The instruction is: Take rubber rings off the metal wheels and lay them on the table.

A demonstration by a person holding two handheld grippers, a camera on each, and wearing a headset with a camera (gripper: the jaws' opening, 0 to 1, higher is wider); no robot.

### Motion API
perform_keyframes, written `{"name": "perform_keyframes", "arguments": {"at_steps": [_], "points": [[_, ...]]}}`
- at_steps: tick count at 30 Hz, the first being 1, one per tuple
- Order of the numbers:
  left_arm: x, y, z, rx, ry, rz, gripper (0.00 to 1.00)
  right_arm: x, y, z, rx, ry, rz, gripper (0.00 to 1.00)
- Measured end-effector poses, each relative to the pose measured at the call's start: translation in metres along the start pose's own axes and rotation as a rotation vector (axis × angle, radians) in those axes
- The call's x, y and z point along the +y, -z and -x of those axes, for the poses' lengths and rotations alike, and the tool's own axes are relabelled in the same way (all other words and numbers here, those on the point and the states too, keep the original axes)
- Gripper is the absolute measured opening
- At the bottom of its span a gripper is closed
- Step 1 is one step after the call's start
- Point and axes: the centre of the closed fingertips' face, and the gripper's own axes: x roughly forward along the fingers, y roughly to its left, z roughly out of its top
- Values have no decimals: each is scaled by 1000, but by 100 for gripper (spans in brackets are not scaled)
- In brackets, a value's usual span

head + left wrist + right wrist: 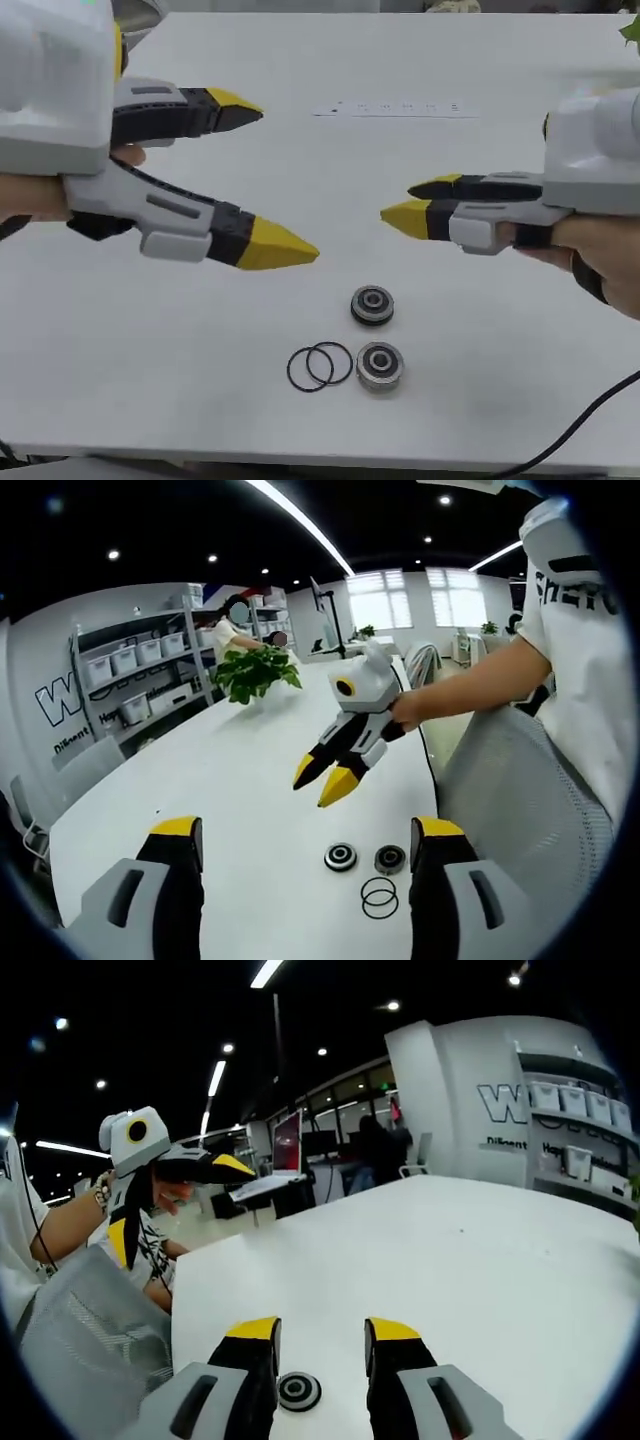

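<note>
Rubber rings (320, 366) (two, overlapping) lie beside the metal wheels (379, 365); left tool (290, 181) gapes wide, right tool (396, 202) slightly apart.

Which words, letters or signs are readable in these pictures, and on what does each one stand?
"W": letter on the wall, the rest hidden by shelves.
Small line under it: too blurred to read.
Dark letters on the person's white shirt: cut off, not readable.
Marks on the white strip on the table: too small.

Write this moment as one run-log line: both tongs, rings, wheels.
left tongs: open, empty | right tongs: narrowly open, empty | rubber rings: two loose on table, overlapping | metal wheels: two, beside rings
</note>
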Motion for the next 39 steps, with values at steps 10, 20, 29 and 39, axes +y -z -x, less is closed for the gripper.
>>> {"name": "perform_keyframes", "arguments": {"at_steps": [10,20,29,39], "points": [[-10,36,-54,41,92,-17,70,-8,42,-7,140,-4,42,30],[-22,57,-83,54,74,28,65,-1,64,-8,230,-43,95,28],[-31,89,-98,97,71,65,45,11,88,-11,313,-101,132,27],[-34,101,-108,99,34,84,21,14,105,-15,375,-125,179,25]]}}
